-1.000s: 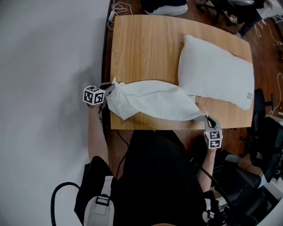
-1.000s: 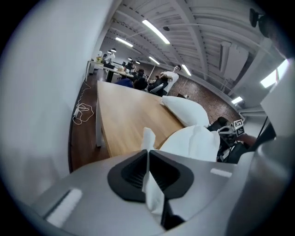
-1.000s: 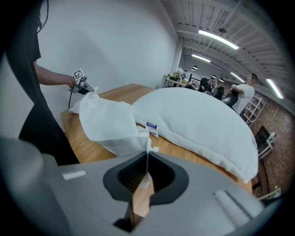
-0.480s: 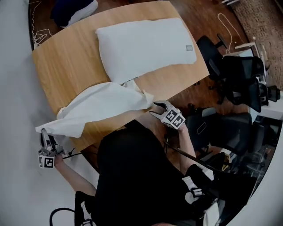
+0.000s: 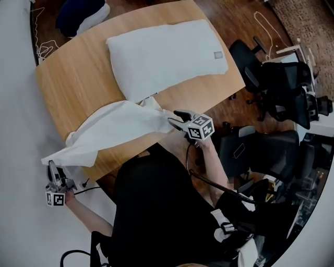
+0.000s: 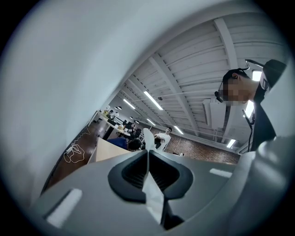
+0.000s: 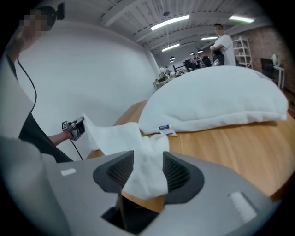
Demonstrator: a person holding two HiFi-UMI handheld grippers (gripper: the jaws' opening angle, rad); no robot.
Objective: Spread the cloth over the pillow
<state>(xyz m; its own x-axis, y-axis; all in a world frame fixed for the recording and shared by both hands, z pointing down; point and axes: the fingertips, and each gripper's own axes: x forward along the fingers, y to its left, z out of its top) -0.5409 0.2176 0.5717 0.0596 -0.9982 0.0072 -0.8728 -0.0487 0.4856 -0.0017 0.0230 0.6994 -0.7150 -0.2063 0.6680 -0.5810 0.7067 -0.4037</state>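
A white pillow (image 5: 167, 55) lies across the far half of the wooden table (image 5: 78, 78). The white cloth (image 5: 115, 128) stretches from below the pillow's near edge out past the table's left corner. My left gripper (image 5: 52, 169) hangs off that corner, shut on a thin fold of the cloth (image 6: 154, 198). My right gripper (image 5: 180, 117) is at the cloth's other end near the table's front edge. Its jaws are opening, and the cloth's corner (image 7: 145, 177) lies loosely between them. In the right gripper view the pillow (image 7: 216, 97) fills the far side.
Black office chairs (image 5: 271, 68) stand to the right of the table. A dark bundle (image 5: 83, 13) and loose white cables (image 5: 39, 41) lie on the floor beyond its far left corner. A white wall runs along the left. People are at desks far off.
My right jaws have come apart from the cloth corner that they pinched. My left gripper has drawn its corner out past the table's edge, stretching the cloth. The head view has swung round.
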